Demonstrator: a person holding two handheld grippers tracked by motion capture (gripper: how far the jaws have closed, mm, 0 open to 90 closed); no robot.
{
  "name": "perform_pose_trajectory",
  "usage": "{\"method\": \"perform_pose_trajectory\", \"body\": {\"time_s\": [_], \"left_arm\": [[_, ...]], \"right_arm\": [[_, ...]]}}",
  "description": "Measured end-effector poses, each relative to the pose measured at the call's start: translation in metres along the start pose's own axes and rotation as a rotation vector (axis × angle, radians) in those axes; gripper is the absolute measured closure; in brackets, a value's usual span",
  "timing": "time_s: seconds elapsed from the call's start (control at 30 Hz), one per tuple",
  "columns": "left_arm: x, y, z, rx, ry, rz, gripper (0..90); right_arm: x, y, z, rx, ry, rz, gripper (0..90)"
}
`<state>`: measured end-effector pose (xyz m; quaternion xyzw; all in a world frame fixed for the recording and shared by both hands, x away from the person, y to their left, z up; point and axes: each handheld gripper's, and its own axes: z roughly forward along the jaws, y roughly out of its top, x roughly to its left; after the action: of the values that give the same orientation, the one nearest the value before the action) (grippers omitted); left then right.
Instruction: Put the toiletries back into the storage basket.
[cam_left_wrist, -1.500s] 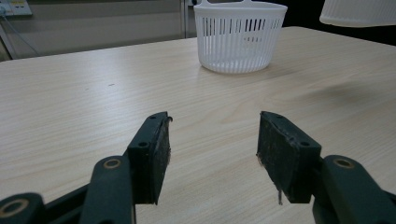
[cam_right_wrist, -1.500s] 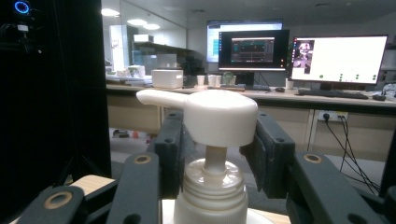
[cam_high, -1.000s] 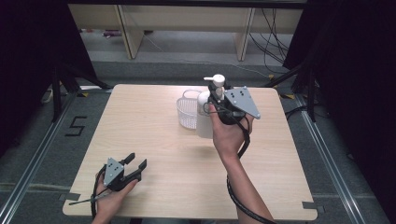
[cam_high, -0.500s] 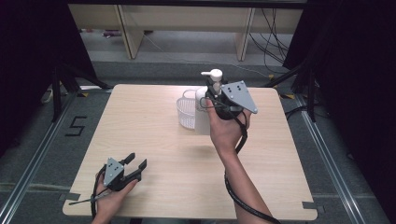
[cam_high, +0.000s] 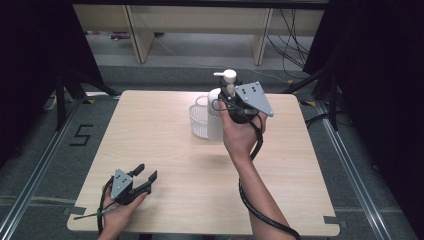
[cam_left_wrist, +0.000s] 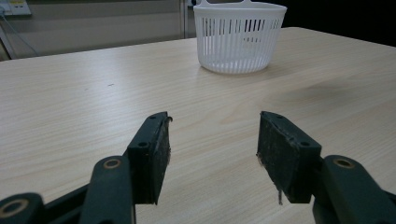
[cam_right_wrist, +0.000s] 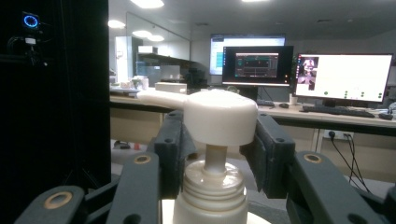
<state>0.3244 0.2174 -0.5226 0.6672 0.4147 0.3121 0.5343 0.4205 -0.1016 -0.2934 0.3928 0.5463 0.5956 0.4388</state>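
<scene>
Right gripper (cam_right_wrist: 217, 154) jaws clamped on the white pump bottle (cam_high: 220, 112) just beside the slotted basket (cam_left_wrist: 239, 37) at the bench (cam_high: 165, 145) far edge — likely rigid, smooth, top-heavy — grip the shoulder below the springy pump head (cam_right_wrist: 219, 116); left gripper (cam_left_wrist: 212, 156) jaws apart, empty.

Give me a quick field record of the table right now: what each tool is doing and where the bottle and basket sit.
right tool: shut on the pump bottle at its neck, under the pump head
pump bottle: white, upright, at the table's far side beside the basket
basket: white, slotted wall, standing on the table
left tool: open, nothing between its jaws, low over the near left of the table
</scene>
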Motion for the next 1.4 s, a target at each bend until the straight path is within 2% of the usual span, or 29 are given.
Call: {"method": "perform_pose_trajectory", "body": {"time_s": [0.1,0.17,0.37,0.43,0.63,0.73,0.83,0.9,0.93,1.0,1.07,1.17,1.2,1.23,1.4], "left_arm": [[0.0,0.0,0.0,-0.001,0.0,-0.001,43.2],[0.0,0.0,0.0,-0.001,0.0,0.0,43.2],[0.0,0.0,0.0,0.0,0.0,0.0,43.2],[0.0,0.0,0.0,0.0,0.0,0.001,43.3],[0.0,0.0,0.0,-0.001,0.0,0.0,43.3],[0.0,0.0,0.0,0.0,0.0,0.001,43.2],[0.001,0.0,0.0,0.001,-0.001,0.002,43.3],[0.001,0.0,0.0,-0.005,-0.003,0.002,43.2],[0.001,0.0,0.0,-0.003,-0.003,0.002,43.2],[0.001,0.0,0.001,-0.01,-0.007,0.001,43.2],[0.001,0.0,0.0,-0.001,-0.004,0.0,43.2],[0.001,0.0,0.0,-0.001,-0.005,-0.002,43.2],[0.001,0.0,0.0,-0.001,-0.005,-0.001,43.2],[0.001,0.0,0.0,-0.001,-0.005,0.001,43.2],[0.001,0.0,0.0,-0.001,-0.005,0.0,43.2]], "right_arm": [[0.0,0.002,0.002,0.008,0.001,-0.005,60.2],[0.0,0.002,0.004,-0.01,-0.002,-0.021,60.2],[0.002,0.006,0.008,-0.008,0.007,-0.01,60.2],[0.002,0.008,0.009,-0.014,0.004,-0.025,60.2],[0.003,0.008,0.014,-0.007,0.003,-0.015,60.2],[0.003,0.008,0.016,-0.01,0.0,-0.026,60.2],[0.004,0.007,0.018,-0.003,0.005,-0.005,60.2],[0.003,0.007,0.02,-0.006,-0.001,-0.022,60.2],[0.004,0.007,0.021,-0.006,0.003,-0.011,60.2],[0.004,0.008,0.022,-0.004,0.0,-0.026,60.2],[0.005,0.008,0.023,-0.007,0.004,-0.012,60.2],[0.004,0.01,0.025,-0.01,0.0,-0.018,60.2],[0.005,0.01,0.025,0.004,0.002,-0.008,60.2],[0.004,0.01,0.026,-0.01,0.001,-0.019,60.2],[0.003,0.012,0.03,-0.008,-0.001,-0.026,60.2]]}}
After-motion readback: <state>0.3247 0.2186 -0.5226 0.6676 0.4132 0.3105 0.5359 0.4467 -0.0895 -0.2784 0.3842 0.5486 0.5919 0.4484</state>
